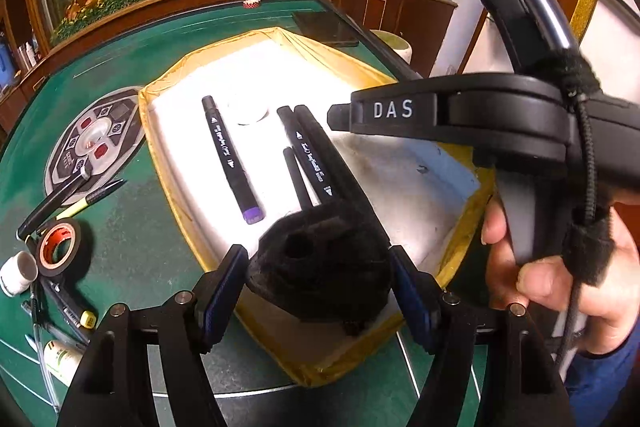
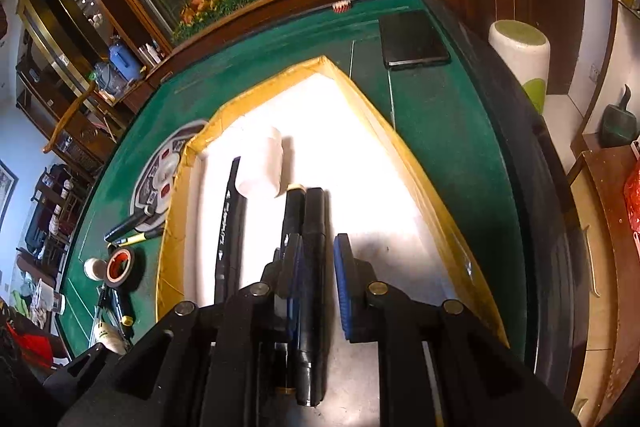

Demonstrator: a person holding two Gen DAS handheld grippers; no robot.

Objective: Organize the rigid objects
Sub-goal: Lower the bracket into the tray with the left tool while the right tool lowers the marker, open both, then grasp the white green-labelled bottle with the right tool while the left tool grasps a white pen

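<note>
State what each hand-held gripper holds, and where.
Left hand-held gripper: nothing. Right hand-held gripper: a black marker lies between its jaws, mid-length; grip cannot be told.

"DAS" in white capitals on side of black right gripper body (image 1: 440, 115), seen from left wrist view; white script lettering plus small triangle marks along barrels of black markers in tray: purple-ended marker (image 1: 232, 157) and second black marker (image 1: 314, 155), wording too small and warped to read; print on white bottle (image 1: 60, 357) at table edge illegible
</note>
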